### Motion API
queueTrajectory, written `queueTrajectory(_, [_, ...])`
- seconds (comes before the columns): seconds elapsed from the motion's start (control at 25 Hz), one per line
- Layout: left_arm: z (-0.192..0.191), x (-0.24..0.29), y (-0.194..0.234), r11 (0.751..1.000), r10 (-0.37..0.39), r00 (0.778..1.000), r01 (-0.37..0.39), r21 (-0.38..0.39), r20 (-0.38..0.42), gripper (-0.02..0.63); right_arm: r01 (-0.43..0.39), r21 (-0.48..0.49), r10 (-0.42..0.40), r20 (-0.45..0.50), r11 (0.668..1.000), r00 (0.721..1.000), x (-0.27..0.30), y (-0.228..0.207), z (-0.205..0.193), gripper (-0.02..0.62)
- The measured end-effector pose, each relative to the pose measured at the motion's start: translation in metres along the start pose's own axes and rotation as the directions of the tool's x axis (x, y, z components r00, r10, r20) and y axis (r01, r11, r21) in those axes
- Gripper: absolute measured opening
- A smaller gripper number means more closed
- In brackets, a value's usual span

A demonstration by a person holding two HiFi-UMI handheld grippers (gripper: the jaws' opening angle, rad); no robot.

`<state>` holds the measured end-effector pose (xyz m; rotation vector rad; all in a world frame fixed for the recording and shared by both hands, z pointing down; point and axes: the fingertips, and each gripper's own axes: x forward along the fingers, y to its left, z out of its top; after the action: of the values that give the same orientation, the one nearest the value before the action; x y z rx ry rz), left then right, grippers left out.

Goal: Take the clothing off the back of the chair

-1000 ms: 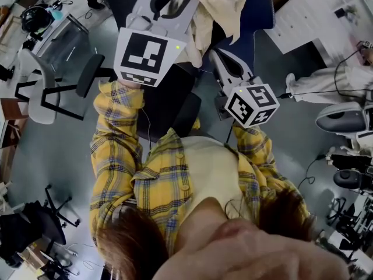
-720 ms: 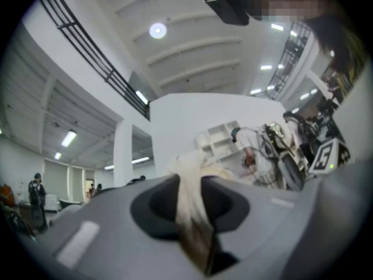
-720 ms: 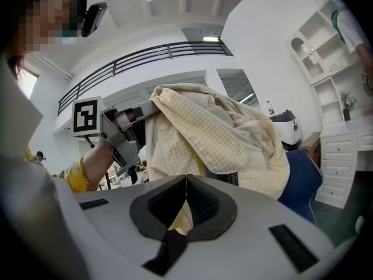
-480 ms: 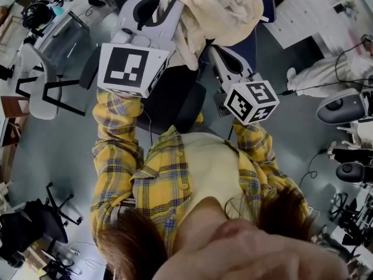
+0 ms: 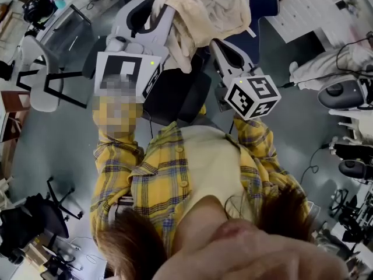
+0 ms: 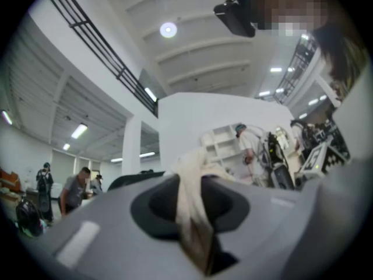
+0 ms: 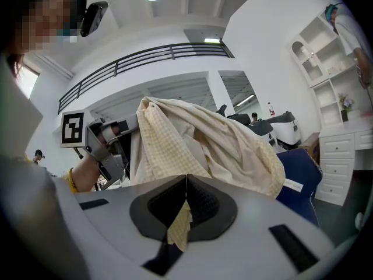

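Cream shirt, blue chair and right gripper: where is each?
cream shirt (image 7: 233,150), right gripper view, middle of the hanging cloth.
blue chair (image 7: 303,174), right gripper view, its backrest.
right gripper (image 7: 186,178), right gripper view, jaw tips shut on cloth.

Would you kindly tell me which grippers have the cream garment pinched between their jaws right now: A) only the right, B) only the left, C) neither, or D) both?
D: in the left gripper view a strip of the cream garment runs between the closed jaws of the left gripper, and in the right gripper view a fold of it is pinched in the right gripper.
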<state>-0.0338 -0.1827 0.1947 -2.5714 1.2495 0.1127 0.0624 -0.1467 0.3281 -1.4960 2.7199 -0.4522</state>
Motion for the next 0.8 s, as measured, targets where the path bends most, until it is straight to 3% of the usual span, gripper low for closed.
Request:
queueTrajectory(0.4, [-0.018, -0.053, 0.019, 0.994, 0.106, 0.993, -0.107, -0.021, -0.055, 0.081, -0.018, -0.005, 0.018, -0.008, 1.000, 1.000, -0.001, 0.019, -0.008, 0.012])
queueTrajectory(0.8, [-0.075, -0.098, 0.044, 0.967, 0.219, 0.959, -0.238, -0.091, -0.180, 0.083, -0.029, -0.011, 0.029, -0.035, 1.000, 0.999, 0.008, 0.025, -0.018, 0.012])
